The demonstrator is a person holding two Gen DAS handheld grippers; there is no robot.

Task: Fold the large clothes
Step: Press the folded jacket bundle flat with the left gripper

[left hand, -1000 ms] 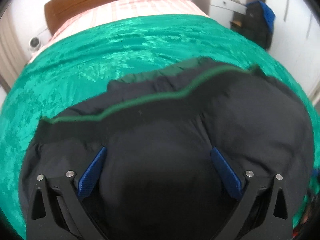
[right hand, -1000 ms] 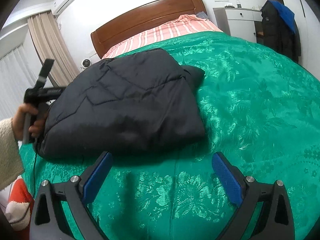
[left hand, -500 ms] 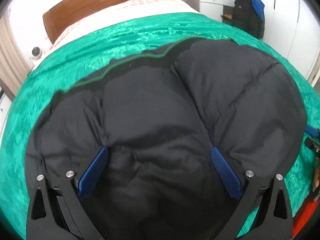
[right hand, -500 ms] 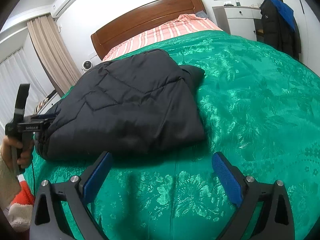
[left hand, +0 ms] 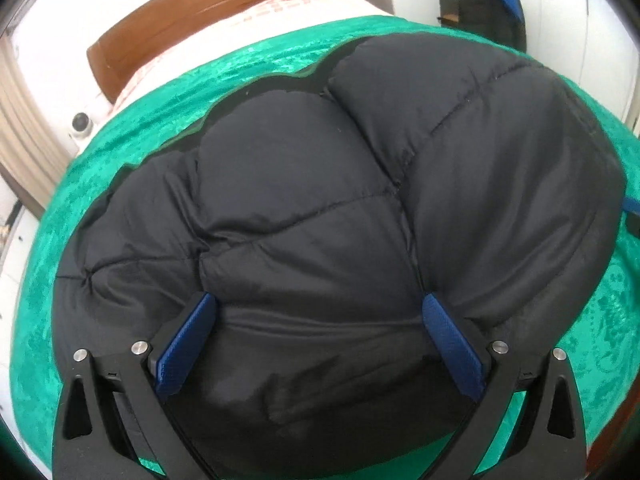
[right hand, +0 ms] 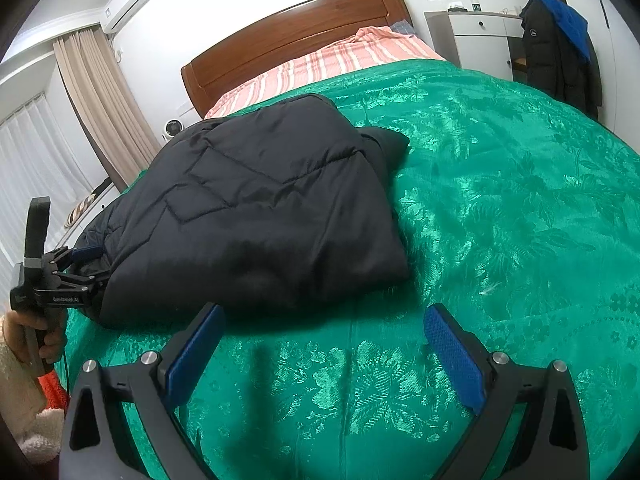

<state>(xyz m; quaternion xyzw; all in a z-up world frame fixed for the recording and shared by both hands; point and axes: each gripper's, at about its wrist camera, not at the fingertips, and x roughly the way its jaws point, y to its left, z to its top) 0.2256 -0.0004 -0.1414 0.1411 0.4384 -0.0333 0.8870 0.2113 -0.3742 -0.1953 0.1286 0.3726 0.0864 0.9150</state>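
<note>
Lying folded on green patterned bedspread (right hand: 500, 208): black quilted puffer jacket (right hand: 256, 216); left hand-held gripper (left hand: 316, 312) released w/ fingers against jacket's near edge, right hand-held gripper (right hand: 324, 320) released nearby.

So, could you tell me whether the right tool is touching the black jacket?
No, the right tool hangs open over bare green bedspread, short of the black jacket.

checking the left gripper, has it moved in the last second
Yes. In the right wrist view the left gripper has dropped, from level with the curtain to the jacket's near edge.

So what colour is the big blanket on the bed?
Shiny green bedspread with a woven flower pattern, clearest in the right wrist view.
</note>
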